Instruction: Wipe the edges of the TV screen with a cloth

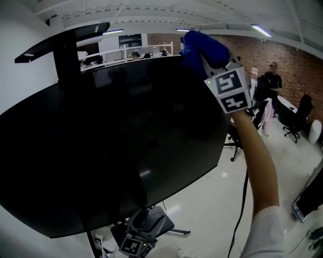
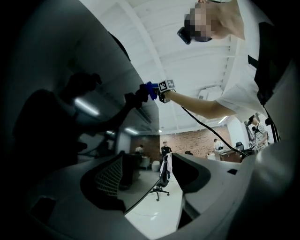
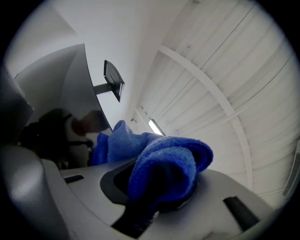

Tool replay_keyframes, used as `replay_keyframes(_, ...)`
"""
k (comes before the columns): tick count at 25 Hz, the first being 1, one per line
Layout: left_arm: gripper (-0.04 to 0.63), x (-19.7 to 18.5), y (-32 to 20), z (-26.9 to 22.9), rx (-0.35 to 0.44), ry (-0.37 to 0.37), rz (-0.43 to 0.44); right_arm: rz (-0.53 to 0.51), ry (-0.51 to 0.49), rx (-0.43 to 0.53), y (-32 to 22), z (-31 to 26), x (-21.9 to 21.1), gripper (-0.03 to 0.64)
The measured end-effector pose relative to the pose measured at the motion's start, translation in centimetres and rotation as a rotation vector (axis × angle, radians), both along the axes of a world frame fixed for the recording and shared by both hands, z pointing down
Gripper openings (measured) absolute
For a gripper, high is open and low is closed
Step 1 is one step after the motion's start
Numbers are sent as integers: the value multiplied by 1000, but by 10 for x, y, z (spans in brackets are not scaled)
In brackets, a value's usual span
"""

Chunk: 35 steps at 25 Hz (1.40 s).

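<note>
Cloth [image 3: 161, 164] bunched between right gripper [image 3: 157, 190] fingers, clamped. Head view alone places it at TV [image 1: 111, 141] top edge. Left gripper [image 2: 157, 187] fingers wide, empty.

cloth [image 1: 198, 46]: bright blue | TV screen [image 1: 111, 141]: glossy black | marker cube [image 1: 229, 89] at right: white with black square pattern | far wall [image 1: 287, 58] at right: red-brown brick pattern | floor [image 1: 212, 201]: white | ceiling [image 1: 166, 12]: white

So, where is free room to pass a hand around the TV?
Free: the top edge between the black mount and the blue cloth; the white floor between the TV screen and the office chairs. Crowded: below the screen, by the left gripper.
</note>
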State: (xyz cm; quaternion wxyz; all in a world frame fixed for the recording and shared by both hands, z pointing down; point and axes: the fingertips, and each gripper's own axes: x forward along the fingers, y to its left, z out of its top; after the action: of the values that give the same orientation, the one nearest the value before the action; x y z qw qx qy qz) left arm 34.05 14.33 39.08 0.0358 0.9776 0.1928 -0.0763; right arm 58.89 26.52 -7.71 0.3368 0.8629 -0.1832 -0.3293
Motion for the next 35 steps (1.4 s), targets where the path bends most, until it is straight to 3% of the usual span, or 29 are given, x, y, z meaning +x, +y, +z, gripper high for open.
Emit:
replay_keyframes(11, 307, 106, 112, 14, 20, 22, 226, 250, -172, 58, 159, 8, 147, 106)
replay_keyframes(17, 307, 138, 157, 22, 5, -19, 337, 108, -364, 304, 219, 28, 205, 103)
replay_keyframes(21, 307, 149, 175, 27, -3, -45, 370, 126, -413, 310, 237, 59, 224, 97)
replay_keyframes(28, 307, 173, 199, 48, 35, -70, 433, 38, -482, 287, 222, 181, 214, 89)
replay_keyframes(35, 307, 176, 200, 74, 22, -145, 460, -1, -801, 383, 208, 396, 228, 89)
